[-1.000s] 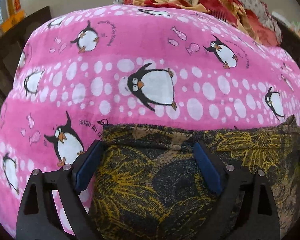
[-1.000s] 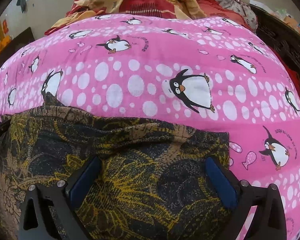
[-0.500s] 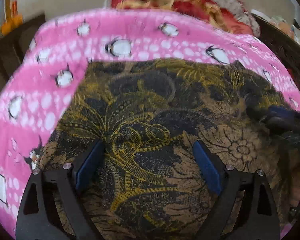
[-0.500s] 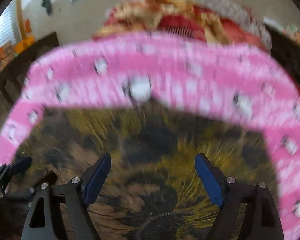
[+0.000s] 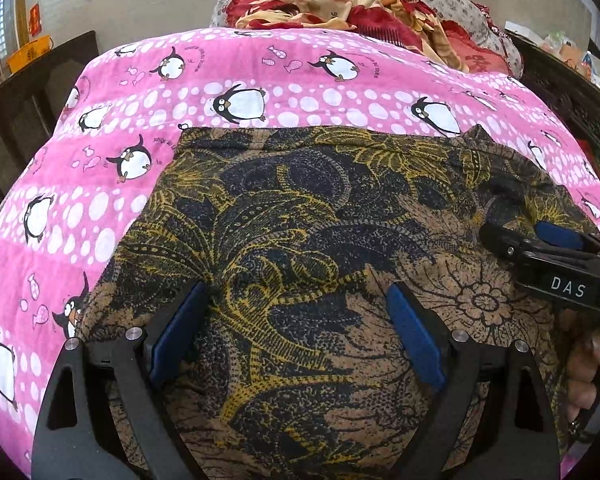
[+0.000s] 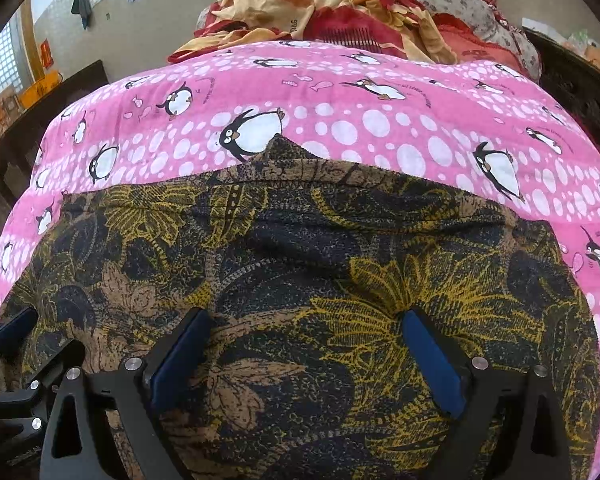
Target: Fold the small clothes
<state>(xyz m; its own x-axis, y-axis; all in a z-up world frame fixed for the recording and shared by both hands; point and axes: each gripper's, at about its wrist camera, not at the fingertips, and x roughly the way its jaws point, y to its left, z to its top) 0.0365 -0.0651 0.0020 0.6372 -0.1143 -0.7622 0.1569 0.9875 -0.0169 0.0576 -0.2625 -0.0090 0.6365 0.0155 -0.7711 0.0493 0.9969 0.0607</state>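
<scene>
On the pink penguin sheet (image 5: 260, 64), both claws, left (image 5: 298, 330) and right (image 6: 306, 358), gape empty over the floral garment (image 5: 320, 220).

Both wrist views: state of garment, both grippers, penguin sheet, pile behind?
patterned garment: spread fairly flat on the sheet, far edge wrinkled, ungrasped.
left gripper: open, over the garment, holding nothing.
right gripper: open, over the garment, holding nothing.
pink penguin sheet: spread out under the garment.
red and orange cloth pile: crumpled, unfolded, beyond the sheet.
</scene>
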